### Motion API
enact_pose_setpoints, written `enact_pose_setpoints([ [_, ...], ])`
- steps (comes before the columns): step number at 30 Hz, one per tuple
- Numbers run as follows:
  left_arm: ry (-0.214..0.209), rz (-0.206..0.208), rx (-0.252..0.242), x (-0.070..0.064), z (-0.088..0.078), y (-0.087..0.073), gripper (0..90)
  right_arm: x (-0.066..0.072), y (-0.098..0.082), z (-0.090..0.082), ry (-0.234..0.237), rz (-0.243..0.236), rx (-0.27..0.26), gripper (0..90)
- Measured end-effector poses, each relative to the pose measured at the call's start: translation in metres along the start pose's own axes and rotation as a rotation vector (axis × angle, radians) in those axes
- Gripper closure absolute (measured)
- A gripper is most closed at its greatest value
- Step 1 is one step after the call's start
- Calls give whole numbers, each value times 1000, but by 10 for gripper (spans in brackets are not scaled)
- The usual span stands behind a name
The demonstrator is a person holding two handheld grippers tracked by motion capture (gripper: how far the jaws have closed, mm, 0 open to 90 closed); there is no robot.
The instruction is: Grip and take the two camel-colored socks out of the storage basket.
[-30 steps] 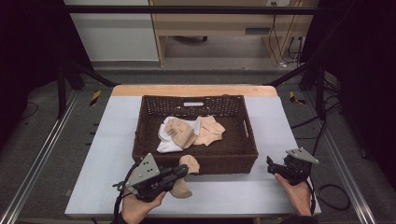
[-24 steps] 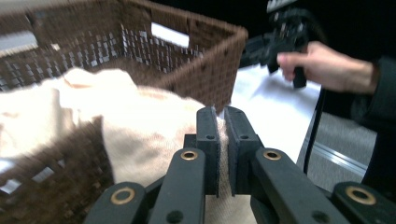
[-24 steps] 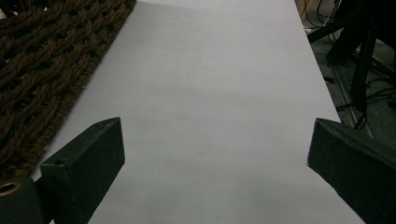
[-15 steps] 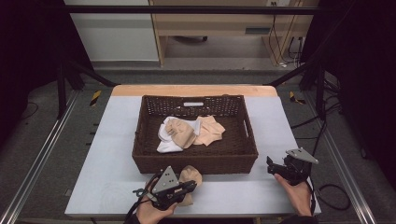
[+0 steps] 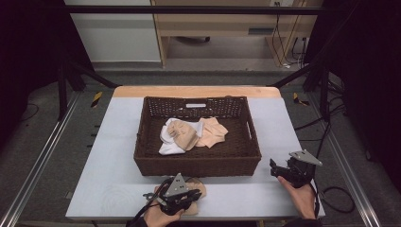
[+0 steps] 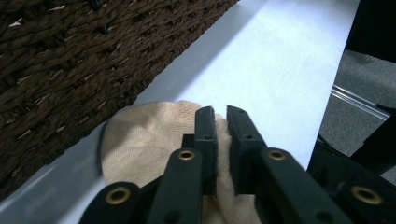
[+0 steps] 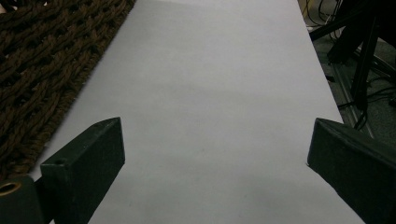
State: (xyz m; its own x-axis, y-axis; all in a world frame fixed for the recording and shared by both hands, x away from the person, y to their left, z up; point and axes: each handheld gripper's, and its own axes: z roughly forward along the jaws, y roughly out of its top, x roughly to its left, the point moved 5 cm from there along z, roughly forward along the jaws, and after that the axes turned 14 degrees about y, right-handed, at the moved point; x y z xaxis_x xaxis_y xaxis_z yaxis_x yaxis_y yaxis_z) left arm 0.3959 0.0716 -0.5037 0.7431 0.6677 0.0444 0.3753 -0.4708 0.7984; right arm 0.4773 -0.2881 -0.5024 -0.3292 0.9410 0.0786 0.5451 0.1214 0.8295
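A beige sock-like cloth [image 5: 198, 185] [image 6: 140, 140] lies on the white table [image 5: 113, 179] just in front of the brown wicker basket [image 5: 196, 163] [image 6: 70, 56]. My left gripper [image 5: 190, 197] [image 6: 222, 112] rests low over it, pointing along the table's front edge. Its jaws have just been opening and stand a narrow slit apart, with the cloth under and between them. My right gripper [image 5: 275, 168] [image 7: 215, 140] is held at the table's front right, open wide with nothing but bare table between its fingers [image 7: 84, 163].
Inside the basket lie beige and white garments [image 5: 189, 135] in a loose heap. The basket's woven wall [image 7: 42, 56] runs close on the right gripper's left. Table edges, dark frame posts and floor cables [image 5: 331, 194] surround the work area.
The left gripper has come down from beside the basket's front left toward the table's front edge, bringing the beige cloth down onto the table. The right gripper has stayed put.
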Motion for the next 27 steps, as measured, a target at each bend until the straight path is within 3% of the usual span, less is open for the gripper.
enact_pose_setpoints([
  [5, -2, -20, -18, 2, -7, 5, 708, 0, 0, -1, 4, 6, -2, 43],
  [14, 8, -73, -129, 11, -36, 30, 645, 0, 0, -1, 3, 6, -1, 43],
  [23, 72, -124, -225, 36, -62, 52, 618, 0, 1, -1, 6, 13, -8, 40],
  [27, 102, -128, -240, 44, -67, 57, 604, -1, 1, -2, 10, 21, -17, 38],
])
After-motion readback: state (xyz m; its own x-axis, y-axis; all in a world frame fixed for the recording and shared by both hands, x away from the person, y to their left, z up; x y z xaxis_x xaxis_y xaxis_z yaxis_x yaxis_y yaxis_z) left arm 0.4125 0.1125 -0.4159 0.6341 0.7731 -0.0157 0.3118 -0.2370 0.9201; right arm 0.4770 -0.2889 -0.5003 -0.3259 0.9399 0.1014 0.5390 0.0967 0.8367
